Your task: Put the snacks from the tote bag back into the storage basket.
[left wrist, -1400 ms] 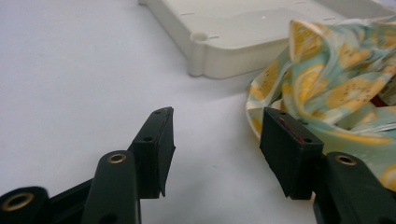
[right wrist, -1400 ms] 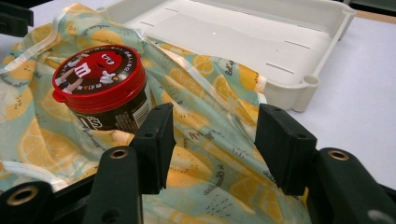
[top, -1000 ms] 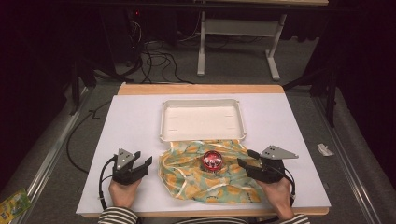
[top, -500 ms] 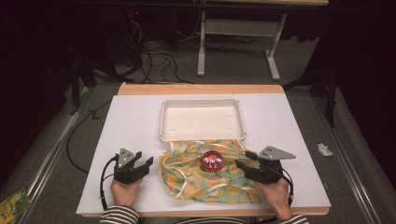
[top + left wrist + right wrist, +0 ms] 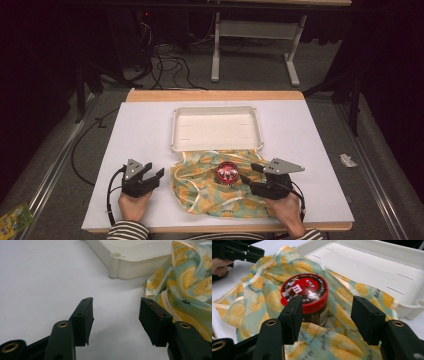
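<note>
one red-lidded jar (image 5: 305, 298) stands upright on the cloth (image 5: 257, 290), lid up, before the right gripper's (image 5: 325, 315) just-widened, empty jaws.

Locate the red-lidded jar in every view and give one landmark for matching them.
High view: the red-lidded jar stands on the cloth, centre, just left of the right gripper.
Left gripper view: not in it.
Right gripper view: left of centre, beyond the open jaws.
Shared landmark: the white tray.
</note>
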The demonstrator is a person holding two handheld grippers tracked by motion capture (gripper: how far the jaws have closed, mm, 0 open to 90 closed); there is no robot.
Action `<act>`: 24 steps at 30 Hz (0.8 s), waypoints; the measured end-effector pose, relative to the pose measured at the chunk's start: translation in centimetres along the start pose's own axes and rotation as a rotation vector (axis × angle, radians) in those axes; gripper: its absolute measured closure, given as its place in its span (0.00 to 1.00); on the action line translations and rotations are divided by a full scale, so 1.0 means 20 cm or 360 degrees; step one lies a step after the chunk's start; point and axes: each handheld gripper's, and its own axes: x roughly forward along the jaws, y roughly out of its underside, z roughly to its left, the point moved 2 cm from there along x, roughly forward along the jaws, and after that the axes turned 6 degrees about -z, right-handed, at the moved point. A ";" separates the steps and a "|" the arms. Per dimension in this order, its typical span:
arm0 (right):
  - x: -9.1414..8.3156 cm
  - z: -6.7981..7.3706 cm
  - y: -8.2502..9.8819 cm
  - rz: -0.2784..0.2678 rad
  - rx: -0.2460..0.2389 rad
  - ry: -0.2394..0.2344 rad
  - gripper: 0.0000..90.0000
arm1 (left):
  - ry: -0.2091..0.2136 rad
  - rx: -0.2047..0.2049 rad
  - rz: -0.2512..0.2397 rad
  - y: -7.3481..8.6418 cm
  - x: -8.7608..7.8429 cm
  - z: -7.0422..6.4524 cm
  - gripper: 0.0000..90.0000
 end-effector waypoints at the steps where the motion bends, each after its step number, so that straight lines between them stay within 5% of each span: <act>1: 0.01 0.01 0.00 -0.0001 -0.0008 -0.0010 0.47 | 0.0001 0.0000 0.0000 0.00 0.00 0.00 0.50; 24: 0.15 0.08 -0.08 0.0105 -0.0099 -0.0137 0.31 | -0.0003 -0.0004 -0.0019 0.00 0.00 0.00 0.49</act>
